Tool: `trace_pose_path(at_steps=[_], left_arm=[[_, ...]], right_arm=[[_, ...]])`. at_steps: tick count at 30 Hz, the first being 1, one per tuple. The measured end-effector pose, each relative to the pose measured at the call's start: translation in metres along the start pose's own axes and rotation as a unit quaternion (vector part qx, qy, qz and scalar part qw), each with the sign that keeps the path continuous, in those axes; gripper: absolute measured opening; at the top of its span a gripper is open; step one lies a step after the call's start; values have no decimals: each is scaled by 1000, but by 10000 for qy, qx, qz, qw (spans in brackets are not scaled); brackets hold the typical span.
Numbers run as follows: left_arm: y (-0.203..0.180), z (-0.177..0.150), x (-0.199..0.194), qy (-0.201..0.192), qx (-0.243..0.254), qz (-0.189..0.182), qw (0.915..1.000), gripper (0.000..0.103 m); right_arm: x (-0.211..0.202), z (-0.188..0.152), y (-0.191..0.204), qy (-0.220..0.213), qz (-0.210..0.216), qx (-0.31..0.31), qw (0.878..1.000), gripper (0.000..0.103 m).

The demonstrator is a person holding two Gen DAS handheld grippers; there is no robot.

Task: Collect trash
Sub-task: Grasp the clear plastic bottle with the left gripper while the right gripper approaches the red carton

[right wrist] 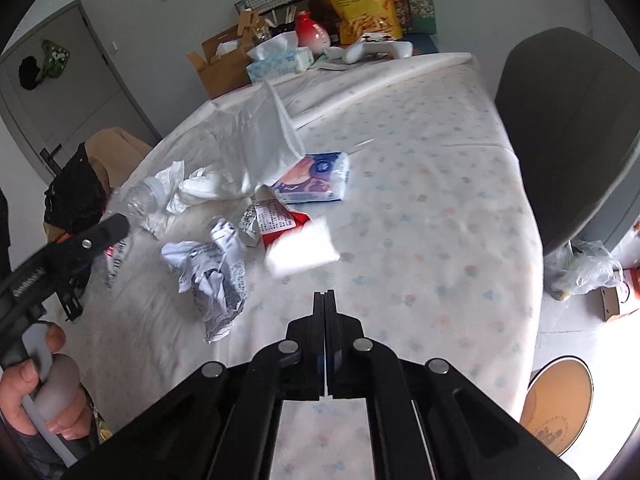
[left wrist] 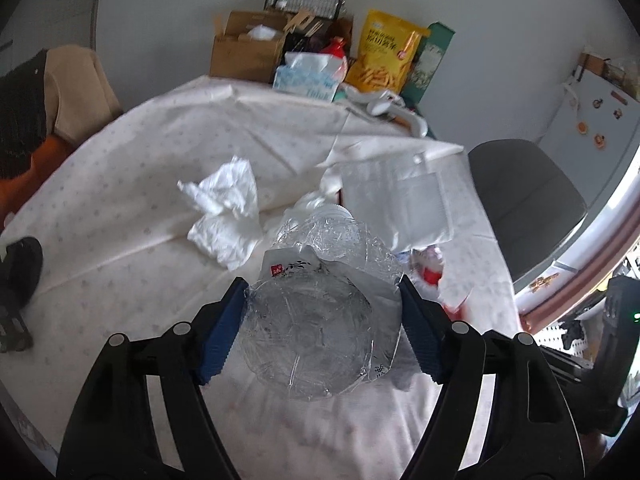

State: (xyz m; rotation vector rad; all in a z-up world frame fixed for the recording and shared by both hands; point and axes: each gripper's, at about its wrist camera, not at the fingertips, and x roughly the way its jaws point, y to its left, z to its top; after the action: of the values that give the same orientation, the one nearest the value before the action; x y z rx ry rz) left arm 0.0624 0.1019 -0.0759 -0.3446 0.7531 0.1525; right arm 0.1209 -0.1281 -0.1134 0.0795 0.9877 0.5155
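Note:
In the left wrist view my left gripper (left wrist: 322,280) is shut on a crushed clear plastic bottle (left wrist: 312,320); the blue pads press its sides and its base faces the camera. A crumpled white tissue (left wrist: 224,208) lies just beyond it on the tablecloth. In the right wrist view my right gripper (right wrist: 325,294) is shut with nothing between its fingers. It hangs over bare cloth. Ahead and to its left lie crumpled printed paper (right wrist: 212,276), a blurred white packet (right wrist: 302,250), a red wrapper (right wrist: 280,220) and a blue packet (right wrist: 316,178). The left gripper (right wrist: 116,222) and bottle (right wrist: 144,198) show at the left.
A white translucent bag (right wrist: 260,140) lies past the trash. At the table's far end stand a cardboard box (right wrist: 220,64), a tissue box (right wrist: 280,62) and a yellow snack bag (right wrist: 360,0). A grey chair (right wrist: 568,128) is on the right, with a plastic bag (right wrist: 588,268) on the floor.

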Motion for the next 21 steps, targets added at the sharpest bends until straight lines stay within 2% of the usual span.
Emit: trace_pose_path(at_steps=[5,6,7,8,9,18,20,21], left_arm=[[-11,4,-12,-179,115,-21,9998,74],[-12,5,-12,-196,121,-6,9997,74],[-12,4,-13,-205,112,9,9997,74],[-12,4,-13,-219,108,35,9997,74],[-10,5,-13,-232,111,83,9996,74],[11,4,-11,-205,25,382,9991,74],[15,3,-11,-195,5,408,9990,74],[17,3,-10,-187,-4,415,9990,74]], right_arm=[[-3,7,-4,-37,72,61,9999,6],[-1,9,-2,-39,58,31,10000,18],[2,11,-1,-52,25,-1,10000,49],[4,13,0,-91,2,-12,10000,60],[6,15,2,-173,-4,-34,9998,62],[55,31,14,199,23,24,9998,61],[59,28,20,189,-153,-120,9996,57],[59,27,22,181,-232,-181,9994,46]])
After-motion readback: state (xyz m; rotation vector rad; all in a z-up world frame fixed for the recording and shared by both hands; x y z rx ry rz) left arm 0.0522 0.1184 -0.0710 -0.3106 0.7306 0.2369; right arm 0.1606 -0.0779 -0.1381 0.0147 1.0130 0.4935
